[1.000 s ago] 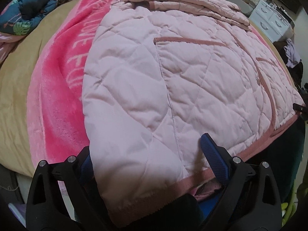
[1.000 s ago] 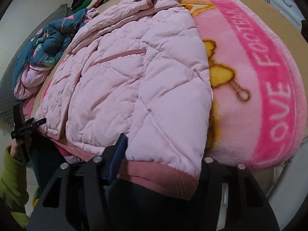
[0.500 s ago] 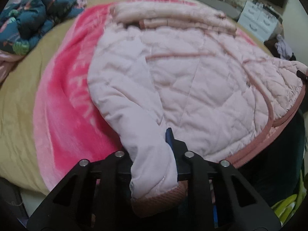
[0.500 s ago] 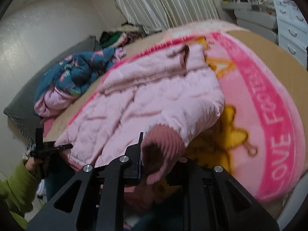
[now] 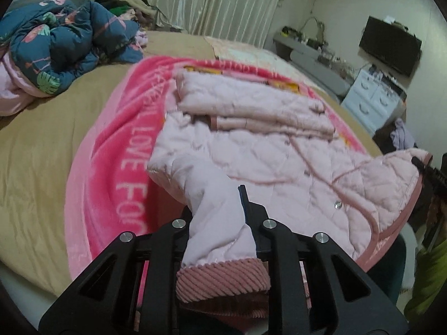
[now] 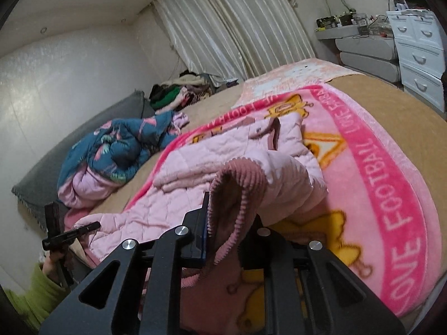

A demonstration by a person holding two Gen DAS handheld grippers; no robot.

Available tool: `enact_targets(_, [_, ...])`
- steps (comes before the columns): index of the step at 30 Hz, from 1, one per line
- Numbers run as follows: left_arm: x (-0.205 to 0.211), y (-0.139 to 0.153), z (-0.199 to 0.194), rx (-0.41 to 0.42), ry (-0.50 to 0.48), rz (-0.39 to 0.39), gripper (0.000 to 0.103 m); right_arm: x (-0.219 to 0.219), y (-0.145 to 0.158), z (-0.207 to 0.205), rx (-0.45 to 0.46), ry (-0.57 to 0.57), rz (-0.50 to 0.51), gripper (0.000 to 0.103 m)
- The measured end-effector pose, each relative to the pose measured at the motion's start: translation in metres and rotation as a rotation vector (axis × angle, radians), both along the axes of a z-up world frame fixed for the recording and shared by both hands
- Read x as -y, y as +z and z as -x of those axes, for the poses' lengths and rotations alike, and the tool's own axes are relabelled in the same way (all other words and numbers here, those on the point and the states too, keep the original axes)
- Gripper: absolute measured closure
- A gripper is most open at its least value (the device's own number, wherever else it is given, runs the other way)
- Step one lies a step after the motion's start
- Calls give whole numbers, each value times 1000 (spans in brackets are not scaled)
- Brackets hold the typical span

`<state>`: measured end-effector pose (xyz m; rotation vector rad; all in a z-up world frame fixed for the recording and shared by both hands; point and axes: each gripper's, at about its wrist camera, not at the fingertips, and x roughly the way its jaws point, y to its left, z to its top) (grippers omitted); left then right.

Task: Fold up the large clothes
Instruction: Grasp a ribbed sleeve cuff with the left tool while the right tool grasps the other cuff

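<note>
A pale pink quilted jacket lies on a pink blanket on the bed, its top part folded over at the far end. My left gripper is shut on the jacket's bottom corner by its ribbed hem and holds it raised. My right gripper is shut on the other bottom corner, the ribbed hem bunched between its jaws and lifted above the blanket. The jacket sags between the two grippers. The right gripper also shows at the right edge of the left wrist view.
A dark blue patterned quilt lies bunched at the far left of the tan bed sheet. Clothes are piled by the curtains. White drawers and a grey desk stand right of the bed, a dark screen above.
Both grippers closed on the jacket's bottom corners and lifted them up and away from the bed edge; the cameras now look higher across the room.
</note>
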<state>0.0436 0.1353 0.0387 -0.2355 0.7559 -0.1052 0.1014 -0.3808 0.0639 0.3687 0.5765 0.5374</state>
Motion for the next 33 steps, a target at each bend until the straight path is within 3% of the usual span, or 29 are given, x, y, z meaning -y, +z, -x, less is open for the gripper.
enact_targets(24, [-6,63,-52,133,78,69,91,11,39,-54,69,-73,-117,90])
enact_targets(33, [-11,77,-76,177,113,93,91,12,51,-91,46,-84,-191,90])
